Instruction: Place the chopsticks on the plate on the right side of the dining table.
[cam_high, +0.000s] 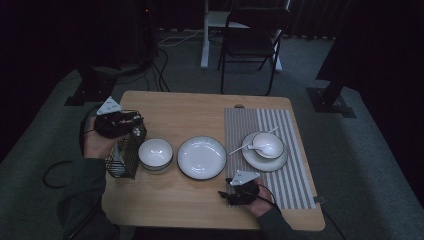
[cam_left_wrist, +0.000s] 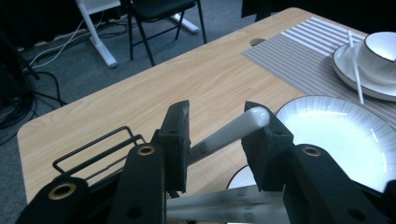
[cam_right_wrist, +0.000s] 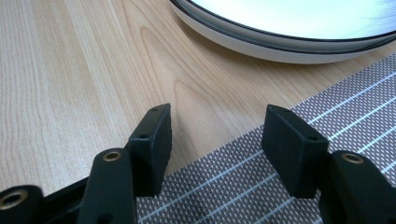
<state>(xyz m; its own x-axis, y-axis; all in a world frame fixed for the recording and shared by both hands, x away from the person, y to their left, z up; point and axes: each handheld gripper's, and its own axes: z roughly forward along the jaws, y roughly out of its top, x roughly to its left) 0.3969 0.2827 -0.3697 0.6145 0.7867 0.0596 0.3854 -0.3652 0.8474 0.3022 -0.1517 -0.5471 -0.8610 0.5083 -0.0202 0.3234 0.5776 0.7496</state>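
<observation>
My left gripper (cam_high: 129, 120) hovers over a black wire basket (cam_high: 125, 161) at the table's left edge. In the left gripper view its jaws (cam_left_wrist: 217, 126) are shut on the handle of a white spoon (cam_left_wrist: 229, 133), which lies slantwise between the pads above the basket's rim (cam_left_wrist: 93, 149). More white utensils (cam_left_wrist: 210, 205) lie just below the jaws. My right gripper (cam_high: 230, 187) rests near the front edge, open with nothing between its jaws (cam_right_wrist: 217, 126). It straddles the left border of the striped placemat (cam_right_wrist: 233, 191).
A white bowl (cam_high: 155, 152) and a white plate (cam_high: 201, 157) sit mid-table. On the placemat (cam_high: 295, 185) a saucer (cam_high: 265, 161) carries a small bowl (cam_high: 270, 142) with a spoon (cam_high: 256, 147); a thin white stick (cam_high: 237, 149) leans on the saucer. A chair (cam_high: 250, 40) stands beyond.
</observation>
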